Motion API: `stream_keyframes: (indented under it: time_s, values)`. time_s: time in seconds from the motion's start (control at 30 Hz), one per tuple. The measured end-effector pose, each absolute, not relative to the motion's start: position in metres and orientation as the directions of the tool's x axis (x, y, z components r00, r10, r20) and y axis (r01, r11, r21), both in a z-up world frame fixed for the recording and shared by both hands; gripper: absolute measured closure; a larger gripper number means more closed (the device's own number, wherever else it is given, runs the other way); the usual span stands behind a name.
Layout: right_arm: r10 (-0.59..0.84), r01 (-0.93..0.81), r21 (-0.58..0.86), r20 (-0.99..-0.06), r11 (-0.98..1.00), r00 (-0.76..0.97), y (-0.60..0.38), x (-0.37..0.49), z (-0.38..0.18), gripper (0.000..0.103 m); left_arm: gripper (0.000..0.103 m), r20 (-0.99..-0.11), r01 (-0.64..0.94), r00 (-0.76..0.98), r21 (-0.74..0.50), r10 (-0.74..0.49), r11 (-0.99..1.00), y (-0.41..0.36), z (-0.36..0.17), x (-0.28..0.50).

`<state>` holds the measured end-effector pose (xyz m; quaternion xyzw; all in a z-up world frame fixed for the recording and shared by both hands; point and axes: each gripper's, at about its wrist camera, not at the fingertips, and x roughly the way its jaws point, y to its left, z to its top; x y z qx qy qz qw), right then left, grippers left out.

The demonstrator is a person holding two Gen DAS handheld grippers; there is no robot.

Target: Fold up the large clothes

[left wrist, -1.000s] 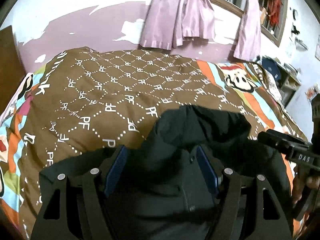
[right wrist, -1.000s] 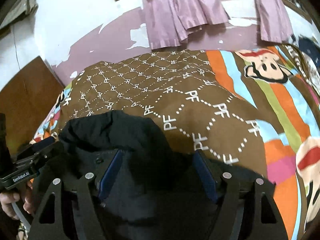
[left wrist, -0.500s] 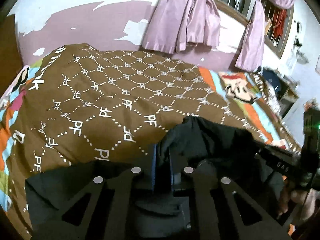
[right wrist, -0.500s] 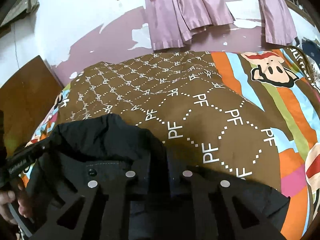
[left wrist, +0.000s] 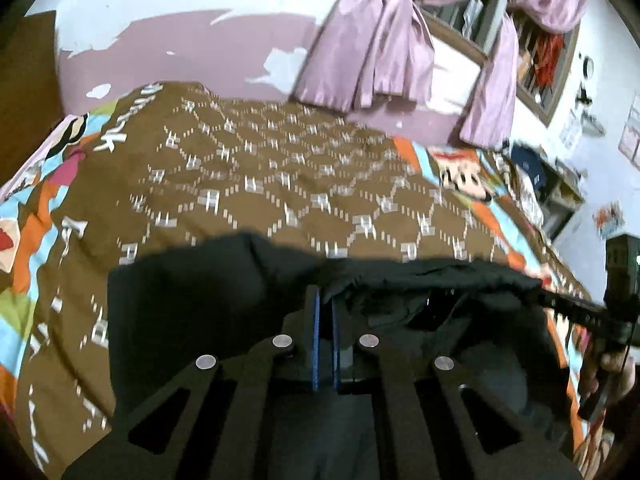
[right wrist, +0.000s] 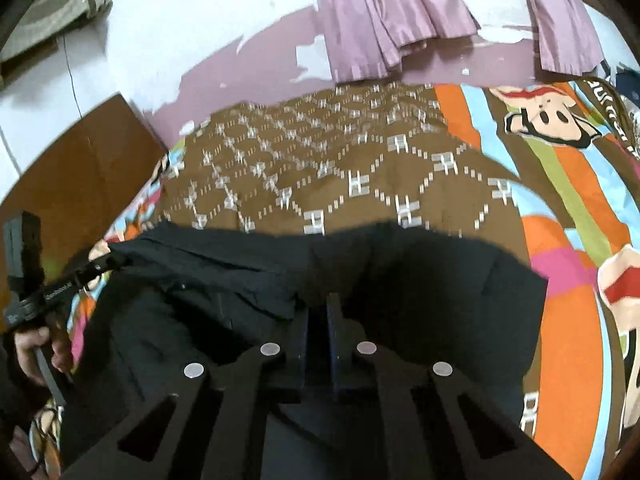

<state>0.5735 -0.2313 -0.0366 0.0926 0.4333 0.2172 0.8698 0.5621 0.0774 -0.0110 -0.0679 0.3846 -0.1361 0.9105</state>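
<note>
A large black garment (left wrist: 180,300) (right wrist: 420,280) lies on a bed under a brown patterned cover (left wrist: 280,168) (right wrist: 360,160). My left gripper (left wrist: 325,300) is shut on the garment's far edge, blue pads pressed together with cloth between them. My right gripper (right wrist: 318,308) is shut on the same edge further right. The edge runs taut between them. The right gripper (left wrist: 548,300) enters the left wrist view from the right, held by a hand (left wrist: 612,368). In the right wrist view the left gripper (right wrist: 108,262) pinches the edge at the left.
Purple curtains (left wrist: 372,52) (right wrist: 384,20) hang on the peeling wall behind the bed. A brown wooden panel (right wrist: 80,168) stands at the bed's left side. A cluttered shelf (left wrist: 560,184) sits past the right side. The cover's striped cartoon border (right wrist: 560,152) lies to the right.
Both grippers went from open to shut on the garment's far edge. The bunched hump between them has been drawn out into a straight, taut edge as the grippers moved apart.
</note>
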Motion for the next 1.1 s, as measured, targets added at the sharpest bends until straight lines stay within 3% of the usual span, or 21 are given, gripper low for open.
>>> stream_keyframes:
  time_s: [0.27, 0.53, 0.63, 0.67, 0.7, 0.73, 0.87, 1.1]
  values:
    - [0.377, -0.242, 0.299, -0.829, 0.923, 0.412, -0.224, 0.580, -0.102, 0.098, 0.100, -0.835, 0.163, 0.521, -0.108, -0.178, 0.981, 0.052, -0.068, 0.568]
    - [0.397, -0.287, 0.293, -0.806, 0.912, 0.439, -0.229, 0.571, -0.085, 0.096, 0.097, -0.815, 0.185, 0.566, -0.024, -0.126, 0.983, 0.046, -0.061, 0.557]
    - [0.388, -0.312, 0.264, -0.800, 0.913, 0.458, -0.231, 0.565, -0.074, 0.087, 0.087, -0.769, 0.238, 0.625, 0.021, -0.137, 0.971, 0.036, -0.040, 0.539]
    - [0.398, -0.318, 0.271, -0.792, 0.909, 0.463, -0.234, 0.562, -0.069, 0.086, 0.075, -0.737, 0.259, 0.658, 0.027, -0.156, 0.966, 0.034, -0.031, 0.530]
    - [0.415, -0.329, 0.278, -0.766, 0.903, 0.492, -0.238, 0.557, -0.058, 0.085, 0.064, -0.713, 0.268, 0.680, 0.026, -0.170, 0.963, 0.033, -0.026, 0.523]
    - [0.428, -0.340, 0.280, -0.739, 0.898, 0.521, -0.241, 0.553, -0.048, 0.085, 0.060, -0.677, 0.271, 0.713, 0.021, -0.186, 0.962, 0.033, -0.018, 0.516]
    - [0.458, -0.346, 0.303, -0.651, 0.888, 0.605, -0.241, 0.559, -0.014, 0.085, 0.060, -0.577, 0.248, 0.781, -0.064, -0.239, 0.967, 0.035, 0.014, 0.522]
    - [0.554, -0.285, 0.482, -0.637, 0.829, 0.536, -0.211, 0.623, -0.014, 0.085, 0.060, -0.632, 0.218, 0.703, -0.245, -0.326, 0.945, 0.034, 0.018, 0.594]
